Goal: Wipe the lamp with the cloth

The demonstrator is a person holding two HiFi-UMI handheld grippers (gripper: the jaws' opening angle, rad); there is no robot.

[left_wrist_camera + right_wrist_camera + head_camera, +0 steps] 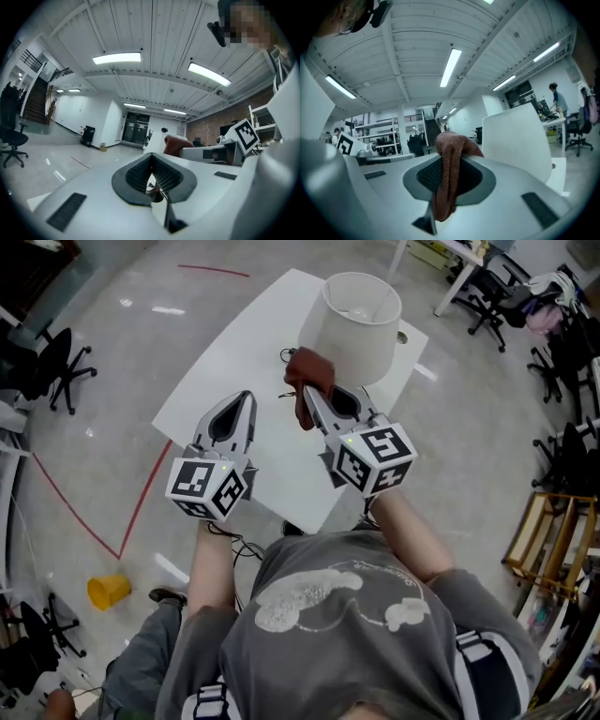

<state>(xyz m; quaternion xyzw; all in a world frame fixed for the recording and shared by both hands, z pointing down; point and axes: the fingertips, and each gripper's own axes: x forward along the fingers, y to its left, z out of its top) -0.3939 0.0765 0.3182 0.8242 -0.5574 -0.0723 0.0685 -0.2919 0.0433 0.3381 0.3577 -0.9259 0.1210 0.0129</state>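
A white lamp shade [354, 322] stands at the far end of the white table [225, 381]; it fills the right side of the right gripper view [516, 140]. My right gripper [310, 393] is shut on a reddish-brown cloth [307, 376], just left of the shade's lower edge. In the right gripper view the cloth [448, 183] drapes over the tips and hangs between the jaws of that gripper [449, 143]. My left gripper [247, 397] hovers over the table to the cloth's left, shut with nothing in it [152, 159]. It sees the cloth [176, 143] ahead to the right.
A thin dark cable [285, 356] lies on the table beside the lamp, and a small round object [402, 337] sits behind the shade. Office chairs [56, 367] stand around the room. A yellow cup [108, 590] and red tape lines [141, 498] are on the floor at left.
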